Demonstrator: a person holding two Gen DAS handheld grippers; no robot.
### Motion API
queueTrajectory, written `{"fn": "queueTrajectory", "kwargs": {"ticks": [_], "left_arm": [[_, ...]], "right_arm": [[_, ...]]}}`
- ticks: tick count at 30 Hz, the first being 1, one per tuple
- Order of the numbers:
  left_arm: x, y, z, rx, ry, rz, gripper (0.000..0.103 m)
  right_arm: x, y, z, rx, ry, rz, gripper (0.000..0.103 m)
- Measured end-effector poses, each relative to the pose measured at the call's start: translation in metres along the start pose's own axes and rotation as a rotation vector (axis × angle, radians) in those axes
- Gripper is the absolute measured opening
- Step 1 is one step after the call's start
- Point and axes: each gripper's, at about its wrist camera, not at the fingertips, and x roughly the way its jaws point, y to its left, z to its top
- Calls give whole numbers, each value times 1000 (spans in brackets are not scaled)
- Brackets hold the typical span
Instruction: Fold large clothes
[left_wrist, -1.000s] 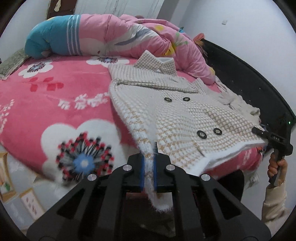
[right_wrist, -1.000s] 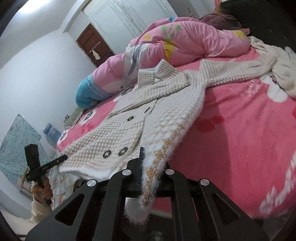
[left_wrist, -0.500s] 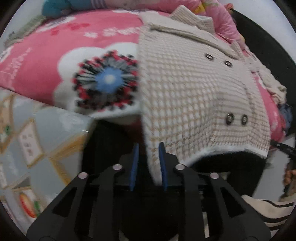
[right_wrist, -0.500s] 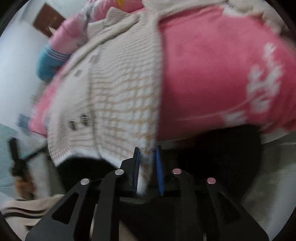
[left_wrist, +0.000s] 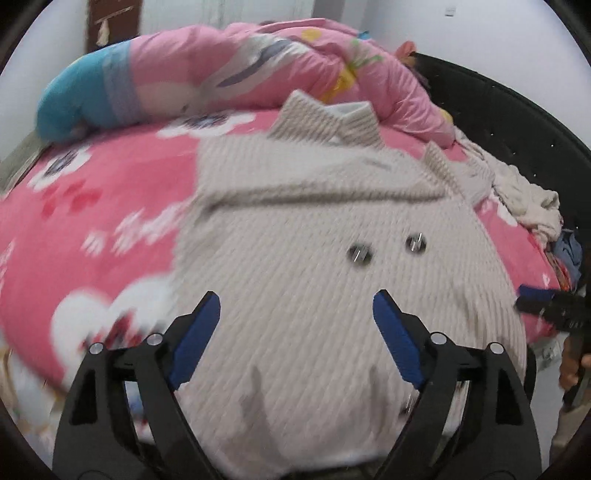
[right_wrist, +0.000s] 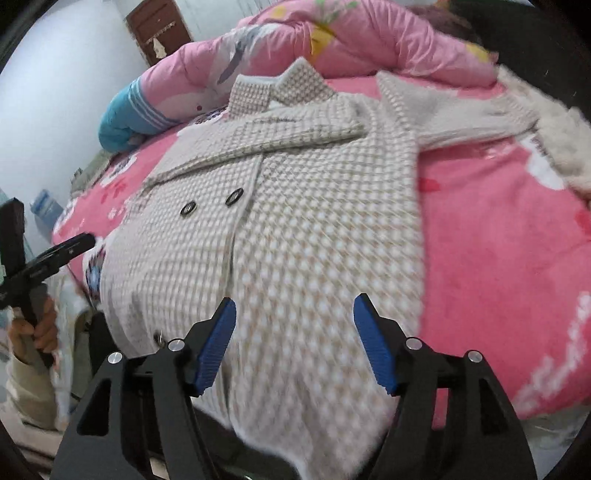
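Observation:
A beige-and-white checked knit coat (left_wrist: 295, 266) (right_wrist: 303, 206) lies flat on the pink flowered bed, collar toward the far pillows, hem at the near edge. Two dark buttons (left_wrist: 388, 249) show on its front. My left gripper (left_wrist: 293, 306) hovers over the hem's left part, its blue-padded jaws opening wide with nothing pinched between them. My right gripper (right_wrist: 295, 314) hovers over the hem's right part, jaws also opening, free of the cloth. One sleeve (right_wrist: 461, 110) stretches out to the right.
A rolled pink and blue quilt (left_wrist: 229, 70) lies along the far side of the bed (left_wrist: 92, 206). A black headboard (left_wrist: 517, 122) curves on the right, with crumpled white clothes (left_wrist: 524, 199) beside it. A brown door (right_wrist: 159, 27) stands at the back.
Both grippers held the coat's hem corners pinched; they have let go and opened wide. The hem now lies down on the bed, and both grippers have pulled back above it.

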Motion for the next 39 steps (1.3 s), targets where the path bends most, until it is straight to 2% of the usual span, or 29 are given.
{"fn": "queueTrajectory", "kwargs": {"ticks": [2, 6, 10, 13, 16, 20, 22, 25, 28, 31, 32, 33, 34, 39], "left_arm": [[24, -10, 20, -1, 10, -13, 85], [71, -18, 58, -14, 29, -15, 85], [111, -16, 92, -40, 14, 25, 88], [136, -13, 114, -50, -3, 56, 89], [162, -8, 130, -61, 14, 84, 89], [191, -3, 135, -62, 63, 89, 89], [199, 0, 131, -70, 86, 67, 91], [204, -1, 122, -39, 74, 58, 95], [206, -5, 121, -14, 80, 74, 95], [209, -5, 120, -14, 86, 78, 95], [209, -5, 119, -13, 78, 81, 95], [209, -5, 120, -10, 74, 82, 95], [209, -6, 119, -6, 67, 85, 95], [209, -7, 117, 7, 55, 98, 95]], "right_arm": [[8, -11, 14, 45, -8, 31, 65], [4, -47, 54, 108, -81, 4, 65], [-3, -121, 109, 267, -181, 12, 65], [1, -174, 144, 399, -212, 49, 65], [9, -230, 184, 482, -270, -63, 65], [24, -282, 216, 569, -307, -172, 65], [36, -307, 228, 623, -310, -220, 61], [53, -332, 239, 676, -301, -257, 54], [65, -349, 240, 730, -301, -277, 47], [72, -357, 242, 732, -308, -297, 39], [73, -357, 244, 722, -307, -307, 33], [73, -358, 246, 708, -307, -320, 17], [74, -359, 248, 696, -303, -324, 8], [55, -343, 245, 633, -351, -322, 4]]}}
